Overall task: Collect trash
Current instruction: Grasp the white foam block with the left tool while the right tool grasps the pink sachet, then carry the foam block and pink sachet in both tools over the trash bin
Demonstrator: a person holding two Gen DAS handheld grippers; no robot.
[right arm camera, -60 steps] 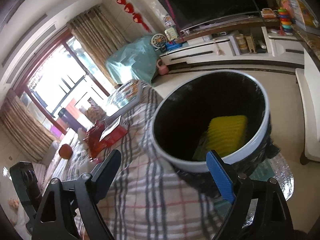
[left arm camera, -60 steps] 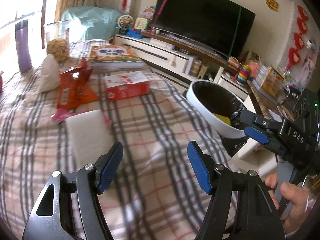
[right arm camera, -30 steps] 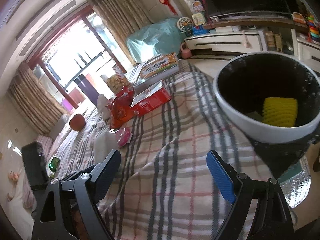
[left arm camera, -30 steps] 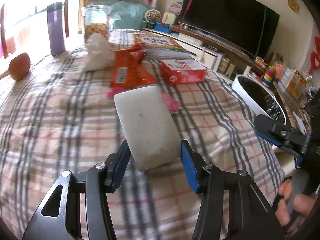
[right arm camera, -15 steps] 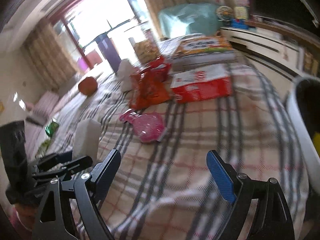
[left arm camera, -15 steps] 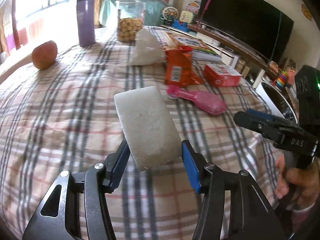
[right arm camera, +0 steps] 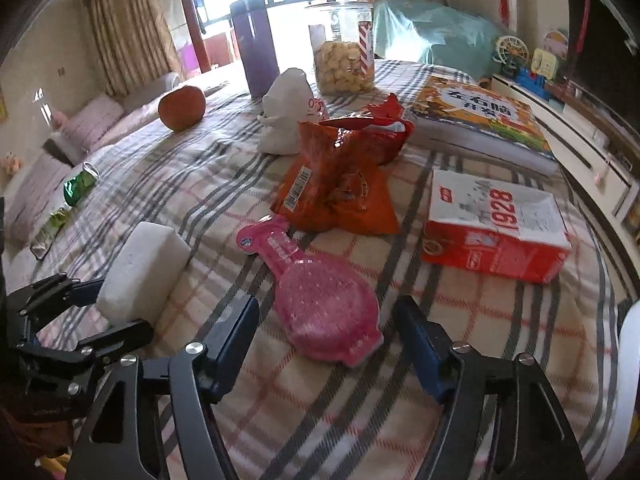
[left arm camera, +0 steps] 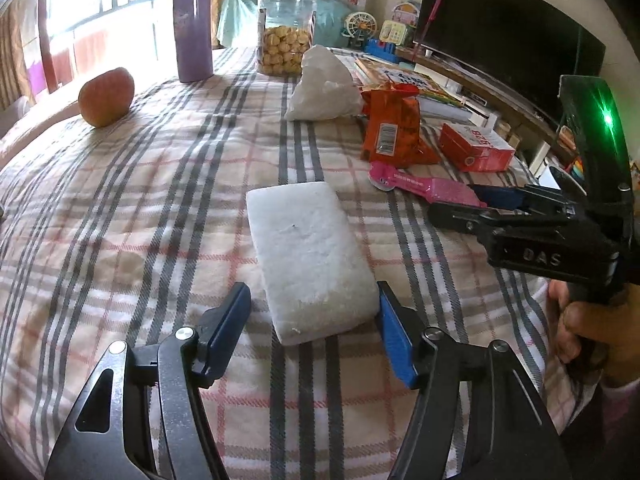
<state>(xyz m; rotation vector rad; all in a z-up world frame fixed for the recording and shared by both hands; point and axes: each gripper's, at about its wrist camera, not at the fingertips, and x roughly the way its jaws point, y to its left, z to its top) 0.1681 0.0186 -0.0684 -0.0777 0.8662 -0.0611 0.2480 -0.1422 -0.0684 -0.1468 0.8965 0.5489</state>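
A white foam block (left arm camera: pixel 308 256) lies flat on the checked tablecloth (left arm camera: pixel 160 200). My left gripper (left arm camera: pixel 311 300) straddles its near end with the jaws opening; a gap shows at the left finger, and the right finger sits at the block's edge. A pink glittery wrapper (right arm camera: pixel 320 304) lies between the fingers of my right gripper (right arm camera: pixel 325 308). Those jaws are closing, with space on both sides. Behind it are a torn orange snack bag (right arm camera: pixel 340 184) and a crumpled white bag (right arm camera: pixel 284 116). The left wrist view shows the right gripper (left arm camera: pixel 456 200) over the pink wrapper (left arm camera: pixel 420 188), with a person's hand holding it.
A red box (right arm camera: pixel 496 224), a picture book (right arm camera: pixel 480 116), a biscuit jar (right arm camera: pixel 344 52), a purple bottle (right arm camera: pixel 256 52) and an apple (right arm camera: pixel 182 108) stand further back. A green wrapper (right arm camera: pixel 78 186) lies far left. The white bin rim (right arm camera: pixel 628 360) shows at the right edge.
My left jaws have widened off the foam block, which now rests on the cloth. My right gripper swung from the bin to the pink wrapper and its jaws narrowed.
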